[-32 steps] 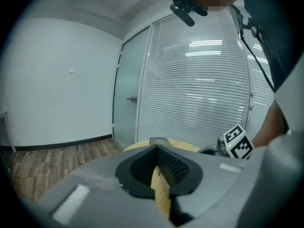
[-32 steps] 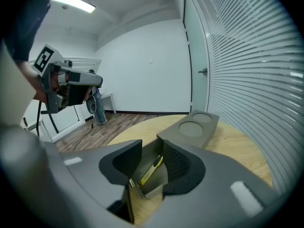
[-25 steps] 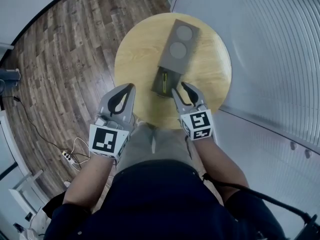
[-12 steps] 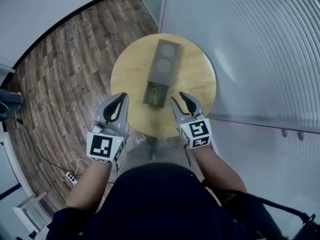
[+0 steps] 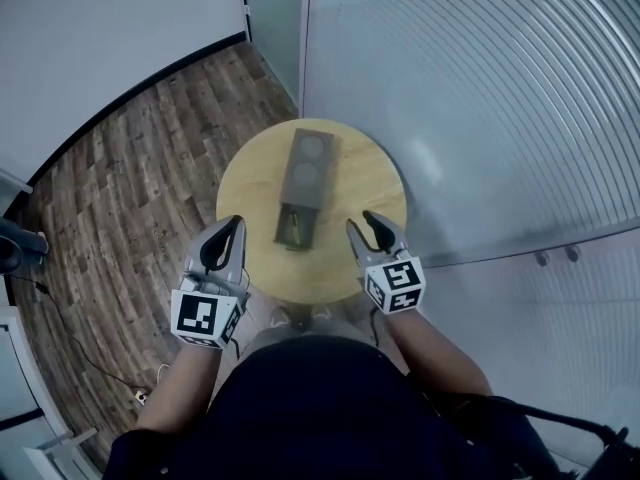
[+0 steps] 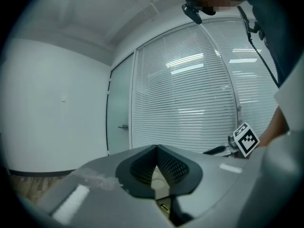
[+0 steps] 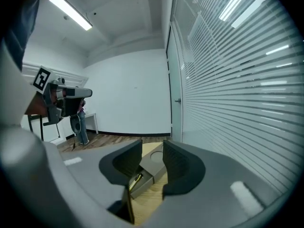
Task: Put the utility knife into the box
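A long grey box (image 5: pixel 305 173) lies on the round wooden table (image 5: pixel 250 183), its near end uncovered. In that uncovered end rests the utility knife (image 5: pixel 293 229), dark with a yellow stripe. Both grippers hover at the table's near edge, one on each side of the box, touching nothing. My left gripper (image 5: pixel 236 222) is shut and empty, its tips meeting (image 6: pixel 156 147). With a clear gap between its jaws, my right gripper (image 5: pixel 361 222) is open. The right gripper view looks through that gap (image 7: pixel 152 148) at the box (image 7: pixel 151 169) and the knife (image 7: pixel 137 178).
The table stands against a ribbed glass wall with blinds (image 5: pixel 480 118) on the right, next to a glass door (image 5: pixel 272 8). Wood plank floor (image 5: pixel 120 168) lies to the left. The person's legs and torso (image 5: pixel 310 368) fill the near side. A person (image 7: pixel 81 122) stands far off.
Both grippers have drawn back from the box toward the person's body. The head camera has risen, so table and box look smaller. Neither gripper's jaws have changed.
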